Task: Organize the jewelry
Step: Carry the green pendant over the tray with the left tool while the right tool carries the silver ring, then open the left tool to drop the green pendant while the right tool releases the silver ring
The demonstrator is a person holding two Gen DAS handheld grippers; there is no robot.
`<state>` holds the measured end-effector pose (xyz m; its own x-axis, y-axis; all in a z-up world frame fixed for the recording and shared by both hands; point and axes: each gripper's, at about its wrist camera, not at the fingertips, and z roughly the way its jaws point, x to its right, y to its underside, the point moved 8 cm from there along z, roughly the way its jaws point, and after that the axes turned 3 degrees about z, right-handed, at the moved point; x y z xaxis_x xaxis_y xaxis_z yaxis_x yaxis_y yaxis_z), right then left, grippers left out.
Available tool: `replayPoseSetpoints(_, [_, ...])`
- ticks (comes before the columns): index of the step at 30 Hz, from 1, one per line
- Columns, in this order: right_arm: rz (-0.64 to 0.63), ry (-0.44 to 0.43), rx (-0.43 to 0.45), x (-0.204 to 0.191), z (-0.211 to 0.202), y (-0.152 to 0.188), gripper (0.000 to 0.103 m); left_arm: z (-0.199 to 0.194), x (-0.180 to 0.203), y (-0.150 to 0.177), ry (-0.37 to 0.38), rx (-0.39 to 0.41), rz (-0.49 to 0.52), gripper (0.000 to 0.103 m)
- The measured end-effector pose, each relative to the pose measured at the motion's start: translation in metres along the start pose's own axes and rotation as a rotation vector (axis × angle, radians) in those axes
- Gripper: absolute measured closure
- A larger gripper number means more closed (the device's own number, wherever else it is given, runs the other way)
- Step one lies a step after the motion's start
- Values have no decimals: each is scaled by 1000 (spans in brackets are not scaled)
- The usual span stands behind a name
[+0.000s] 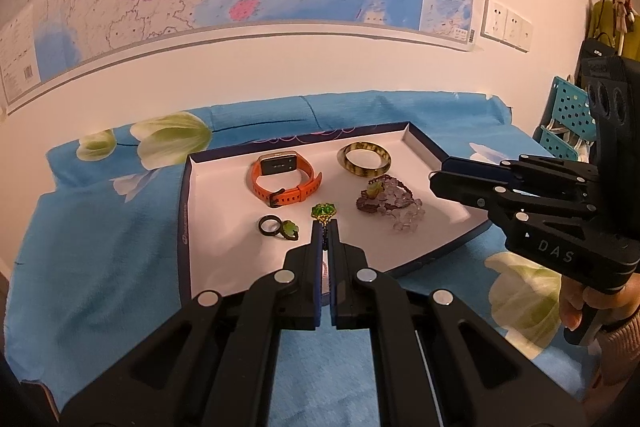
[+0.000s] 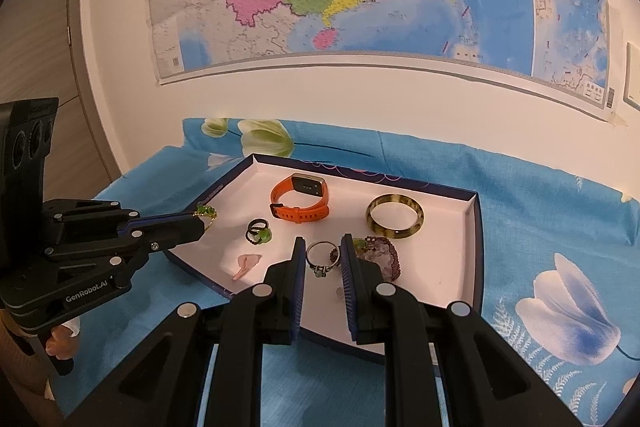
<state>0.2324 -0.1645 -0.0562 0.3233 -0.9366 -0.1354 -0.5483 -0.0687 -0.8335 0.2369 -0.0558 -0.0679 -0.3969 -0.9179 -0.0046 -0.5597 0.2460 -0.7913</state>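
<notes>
A white-lined tray [image 1: 224, 267] with a dark blue rim lies on a blue floral cloth. My left gripper [image 1: 325, 225] is shut on a gold piece with a green stone [image 1: 324, 213], held just above the tray's near part. From the right wrist view the same left gripper [image 2: 202, 223] hovers over the tray's left rim with the green stone [image 2: 206, 211] at its tip. My right gripper [image 2: 323, 247] is shut on a silver ring [image 2: 322, 259], which spans the gap between both pads over the tray's near side.
In the tray lie an orange watch [image 2: 300, 203], an amber bangle [image 2: 394, 215], a purple bead pile [image 2: 380, 255], a black ring with a green leaf [image 2: 258, 231] and a pink piece [image 2: 246, 264]. A wall with a map stands behind. A blue perforated basket [image 1: 568, 111] stands at the right.
</notes>
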Motion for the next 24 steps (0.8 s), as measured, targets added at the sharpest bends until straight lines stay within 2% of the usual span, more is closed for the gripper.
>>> replayPoseSetpoints(24, [29,23,-64,12,26,7,87,25,-11,4,-7,-39,-35,100])
